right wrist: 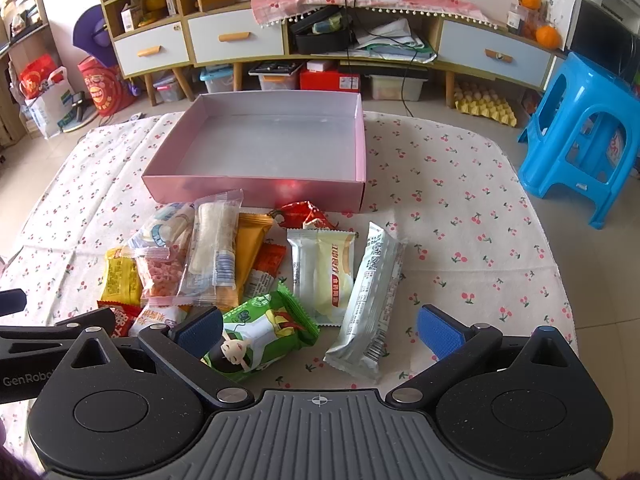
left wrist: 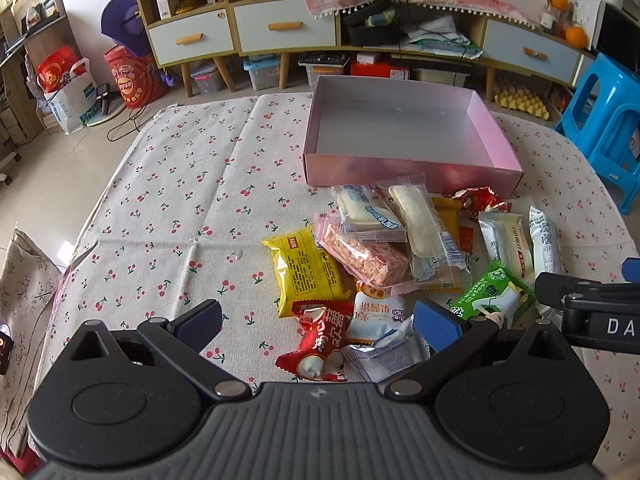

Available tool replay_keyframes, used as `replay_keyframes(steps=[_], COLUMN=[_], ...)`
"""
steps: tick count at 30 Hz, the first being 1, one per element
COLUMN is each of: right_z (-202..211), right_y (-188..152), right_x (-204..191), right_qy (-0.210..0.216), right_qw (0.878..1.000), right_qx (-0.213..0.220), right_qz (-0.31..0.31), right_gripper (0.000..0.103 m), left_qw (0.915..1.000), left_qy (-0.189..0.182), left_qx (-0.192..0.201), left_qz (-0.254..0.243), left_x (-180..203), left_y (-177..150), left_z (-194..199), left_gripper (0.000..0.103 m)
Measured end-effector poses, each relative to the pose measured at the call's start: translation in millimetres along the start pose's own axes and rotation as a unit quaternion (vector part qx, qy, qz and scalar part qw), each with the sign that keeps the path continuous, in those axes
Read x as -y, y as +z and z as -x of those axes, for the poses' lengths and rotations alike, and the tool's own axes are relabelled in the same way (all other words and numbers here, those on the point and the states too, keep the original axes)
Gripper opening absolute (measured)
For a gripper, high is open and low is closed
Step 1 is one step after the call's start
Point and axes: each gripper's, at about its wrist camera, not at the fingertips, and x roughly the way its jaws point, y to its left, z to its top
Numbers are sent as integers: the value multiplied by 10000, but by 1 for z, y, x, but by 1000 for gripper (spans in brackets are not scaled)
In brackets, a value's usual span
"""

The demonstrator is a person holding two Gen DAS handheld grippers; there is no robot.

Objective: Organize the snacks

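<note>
A pile of wrapped snacks lies on the cherry-print tablecloth (left wrist: pixel 180 200) in front of an empty pink box (left wrist: pixel 400 168) (right wrist: pixel 256 190). My left gripper (left wrist: pixel 318 326) is open above the pile's near edge, over a red packet (left wrist: pixel 320 340) and a white packet (left wrist: pixel 376 314); a yellow packet (left wrist: pixel 304 270) lies just beyond. My right gripper (right wrist: pixel 320 330) is open, with a green packet (right wrist: pixel 264 332) and a long pale packet (right wrist: pixel 368 300) between its fingers' span on the cloth. Neither holds anything. In the left wrist view the right gripper's body (left wrist: pixel 592 312) shows at the right edge.
A low cabinet with drawers (right wrist: pixel 236 40) runs along the back wall, with storage bins under it. A blue plastic stool (right wrist: pixel 580 132) stands at the table's right. Bags (left wrist: pixel 68 92) sit on the floor at the left. Bare cloth stretches left of the pile.
</note>
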Motion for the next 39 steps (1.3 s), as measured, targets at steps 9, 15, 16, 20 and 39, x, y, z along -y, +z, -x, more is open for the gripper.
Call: replay_keyframes(steps=[9,15,16,20,39], right_z=[-3,5,3,-13,-88], right_y=[4,22,27,45,58], right_x=[5,9,12,19,29], right_qy=[179,406,547,736,2350], right_qw=[9997,9990,9984,9965,9601], right_qx=[-46,38,-87,-395,-780], right_qz=[-128,154,84,7,-1297], right_gripper=[103,103,103,103,65], left_qw=[9999,9985,9986,9988,9823], left_qy=[-102,-343,-380,-486,-1677], left_qx=[-43,360,328,98,-363], left_qz=[40,217,176,47,748], left_x=[-5,-22,-24,-25,-20], left_y=[8,26,29,42,67], left_z=[-3,3,1,-12,-85], left_gripper=[102,103,102,101,54])
